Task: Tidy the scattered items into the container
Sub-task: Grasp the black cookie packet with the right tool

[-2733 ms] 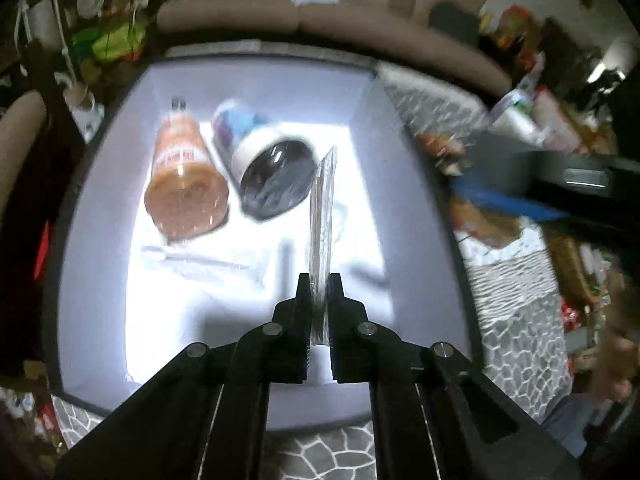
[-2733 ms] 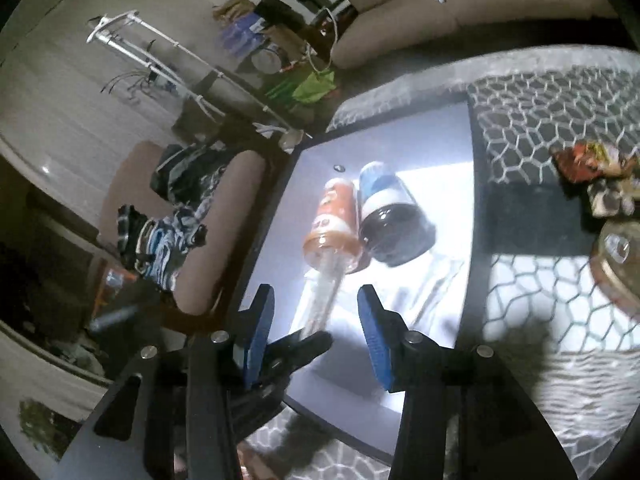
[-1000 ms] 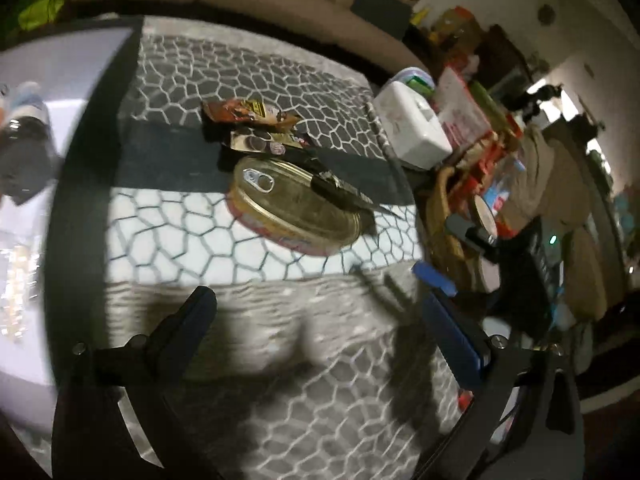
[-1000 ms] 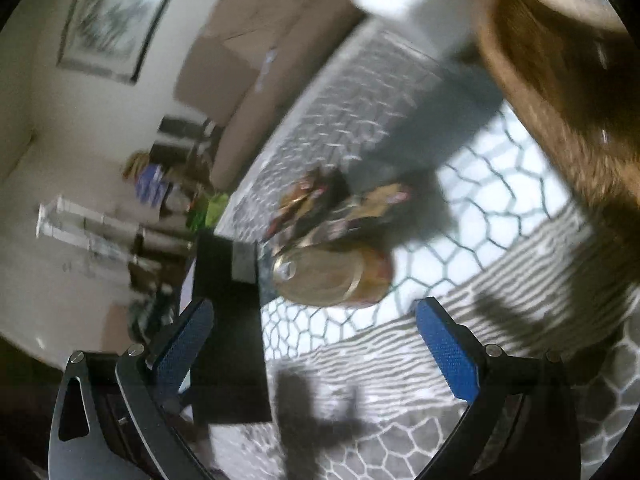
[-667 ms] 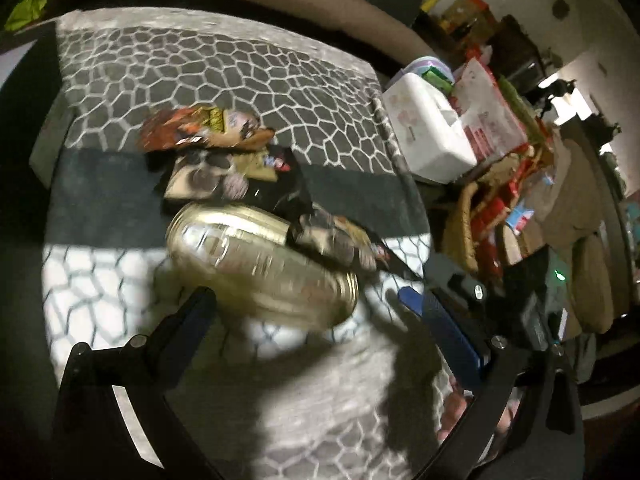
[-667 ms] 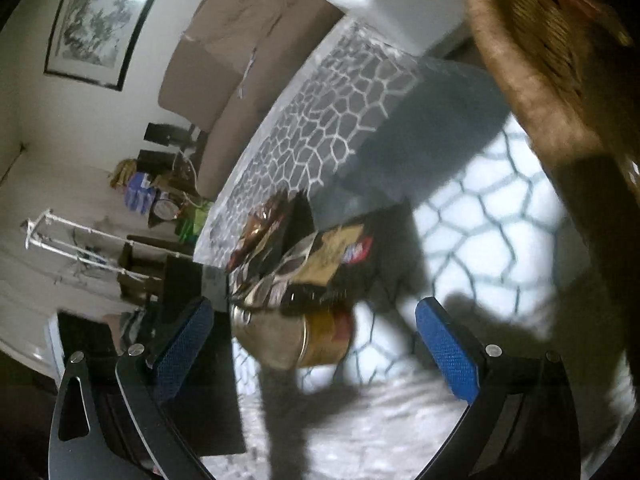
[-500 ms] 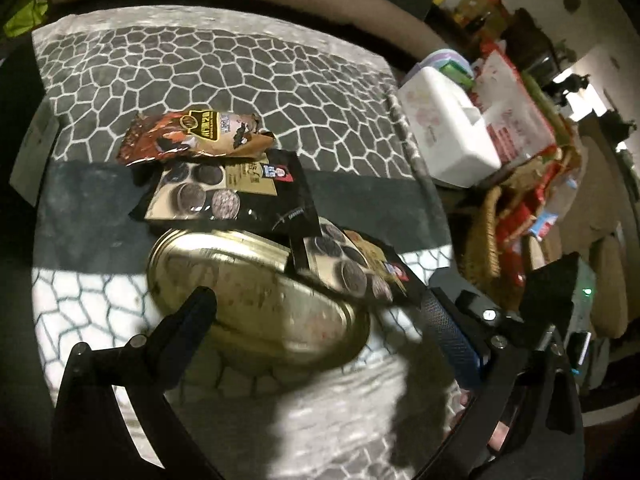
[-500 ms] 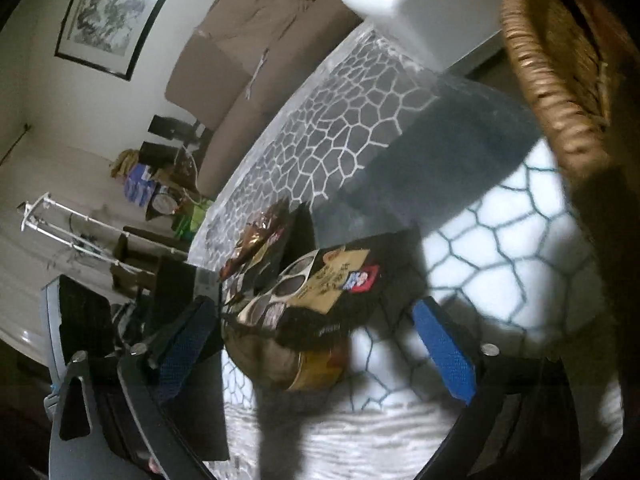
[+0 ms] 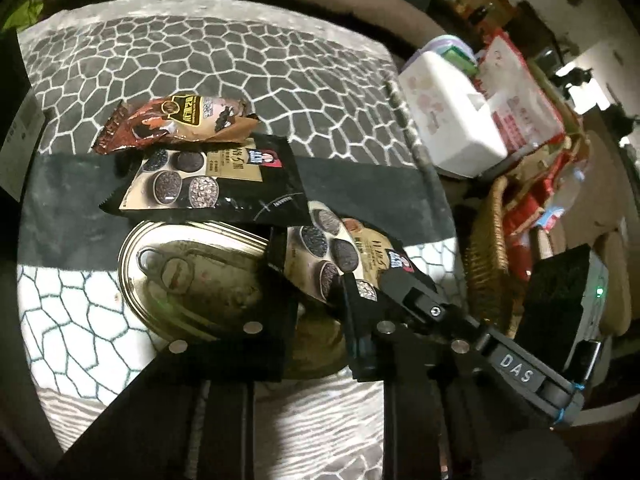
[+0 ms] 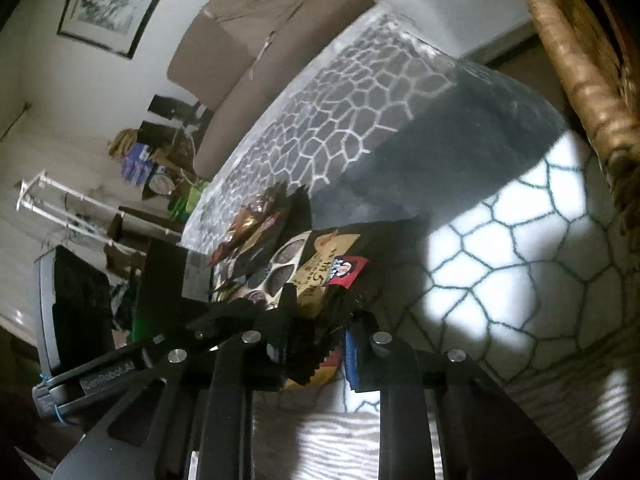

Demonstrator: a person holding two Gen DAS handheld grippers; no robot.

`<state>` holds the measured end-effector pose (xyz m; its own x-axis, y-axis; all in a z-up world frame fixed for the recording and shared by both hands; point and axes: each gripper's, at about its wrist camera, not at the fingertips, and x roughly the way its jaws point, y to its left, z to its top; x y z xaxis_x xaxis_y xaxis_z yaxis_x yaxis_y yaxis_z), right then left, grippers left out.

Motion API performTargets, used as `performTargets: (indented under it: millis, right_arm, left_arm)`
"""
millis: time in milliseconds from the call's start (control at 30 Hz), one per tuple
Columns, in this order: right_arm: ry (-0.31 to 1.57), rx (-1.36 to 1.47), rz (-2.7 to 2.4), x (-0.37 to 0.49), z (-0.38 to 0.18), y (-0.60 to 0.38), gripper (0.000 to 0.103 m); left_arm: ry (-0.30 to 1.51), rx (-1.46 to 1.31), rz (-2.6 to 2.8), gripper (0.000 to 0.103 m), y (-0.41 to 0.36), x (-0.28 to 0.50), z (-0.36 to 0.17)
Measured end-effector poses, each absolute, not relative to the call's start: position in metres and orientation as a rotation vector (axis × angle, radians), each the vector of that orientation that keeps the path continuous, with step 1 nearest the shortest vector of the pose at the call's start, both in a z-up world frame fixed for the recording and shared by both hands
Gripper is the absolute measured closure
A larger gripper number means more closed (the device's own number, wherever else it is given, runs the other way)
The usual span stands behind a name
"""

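Closing left claw point(image 9: 316, 312) pinching oval tin point(image 9: 192, 276) rim, closing right claw point(image 10: 316, 344) pinching black sachet point(image 10: 320, 276) edge.

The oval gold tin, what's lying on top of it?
Two black snack packets overlap the oval gold tin: one black packet covers its far edge, the second packet its right side. The left tongs hide its near right part, so what lies there cannot be seen.

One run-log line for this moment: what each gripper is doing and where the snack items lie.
left gripper: closing over gold tin | right gripper: closing on black snack packet | other packets: on patterned cloth | wicker basket: beside
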<state>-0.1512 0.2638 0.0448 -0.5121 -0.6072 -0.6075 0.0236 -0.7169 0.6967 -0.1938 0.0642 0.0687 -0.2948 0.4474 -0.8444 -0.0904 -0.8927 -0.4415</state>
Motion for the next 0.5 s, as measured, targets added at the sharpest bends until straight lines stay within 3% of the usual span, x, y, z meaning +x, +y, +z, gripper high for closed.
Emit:
performTargets:
  millis: [267, 500]
  right_arm:
    - [-0.547, 1.159, -2.414, -0.131, 0.093, 0.223, 0.087]
    - [-0.389, 1.076, -2.439, -0.113, 0.125, 0.191, 0.087]
  left_arm:
    - [-0.473, -1.521, 2.267, 0.084, 0.041, -0.171, 0.096]
    - [-0.525, -1.470, 2.283, 0.084, 0.011, -0.147, 0.121]
